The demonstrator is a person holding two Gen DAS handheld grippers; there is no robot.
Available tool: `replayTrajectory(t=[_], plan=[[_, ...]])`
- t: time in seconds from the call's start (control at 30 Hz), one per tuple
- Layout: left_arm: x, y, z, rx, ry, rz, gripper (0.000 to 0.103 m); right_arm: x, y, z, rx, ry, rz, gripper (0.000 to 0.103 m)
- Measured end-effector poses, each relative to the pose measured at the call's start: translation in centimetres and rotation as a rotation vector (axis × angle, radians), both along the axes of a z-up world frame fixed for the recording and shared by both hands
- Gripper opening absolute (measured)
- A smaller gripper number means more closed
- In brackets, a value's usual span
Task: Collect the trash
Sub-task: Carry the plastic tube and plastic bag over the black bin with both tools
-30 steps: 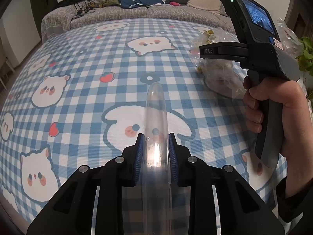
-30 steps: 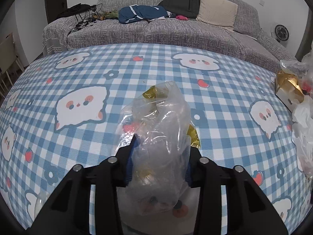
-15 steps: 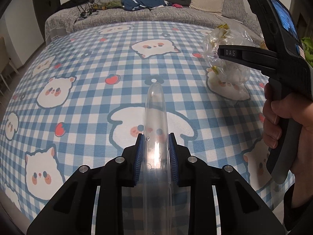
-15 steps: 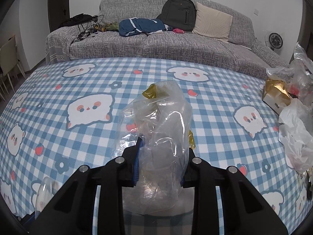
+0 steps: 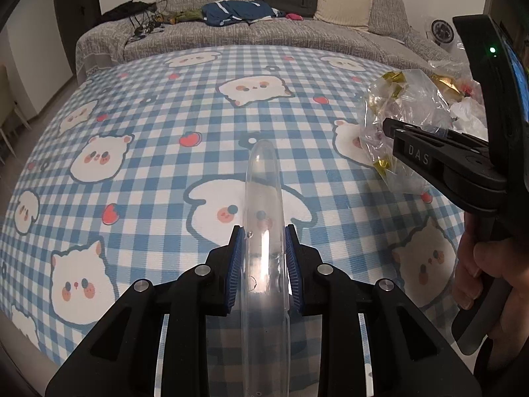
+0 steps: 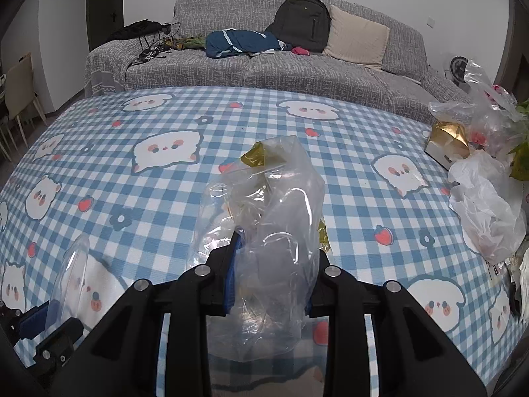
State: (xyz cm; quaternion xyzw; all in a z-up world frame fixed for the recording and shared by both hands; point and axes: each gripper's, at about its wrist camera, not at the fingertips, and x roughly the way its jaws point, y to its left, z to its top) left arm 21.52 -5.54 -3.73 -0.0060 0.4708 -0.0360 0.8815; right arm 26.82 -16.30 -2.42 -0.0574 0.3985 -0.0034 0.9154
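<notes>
Clear plastic is what both tools have hold of. The left gripper [image 5: 264, 258] has its blue-padded jaws pressed against the sides of a transparent, rounded plastic piece [image 5: 263, 205], seen edge-on, which juts forward over the blue-and-white checked tablecloth with cartoon animal faces [image 5: 148, 152]. What exactly that piece is, I cannot tell.

The right gripper [image 6: 272, 264] is clamped on a crumpled clear plastic bag with gold foil scraps inside [image 6: 267, 218]; the bag bulges out above and below the jaws and is held up off the cloth. From the left camera the same bag [image 5: 406, 112] shows at the right side, pinched in the black tool, with the person's right hand [image 5: 486, 271] wrapped around the handle.

At the far right edge of the table lies a heap of other rubbish: a crumpled white plastic bag [image 6: 486, 211], a small box wrapped in gold foil [image 6: 449, 145] and more clear plastic wrapping [image 6: 482, 109] behind it. The held bag is well apart from that heap.

Beyond the table stands a grey sofa [image 6: 251, 66] carrying a black backpack [image 6: 302, 21], a beige cushion [image 6: 357, 41] and a blue garment [image 6: 241, 43].
</notes>
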Motion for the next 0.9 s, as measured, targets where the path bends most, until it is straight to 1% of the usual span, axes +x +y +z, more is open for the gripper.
replayTrajectory(t=[0.3, 0.5, 0.7, 0.9], plan=[[-1.5, 0.1, 0.5, 0.009, -0.005, 0.003, 0.025, -4.0, -0.4, 1.5, 0.042, -0.008, 0.003, 0.028], [-3.0, -0.1, 0.8, 0.015, -0.009, -0.006, 0.025, -6.5, -0.5, 2.2, 0.047, -0.014, 0.012, 0.028], [-4.8, -0.1, 0.9, 0.025, -0.013, -0.009, 0.025, -9.0, -0.9, 2.3, 0.052, -0.008, 0.017, 0.028], [-7.0, 0.3, 1.0, 0.012, -0.013, -0.003, 0.025, -11.9, -1.4, 2.5, 0.064, -0.011, 0.009, 0.028]])
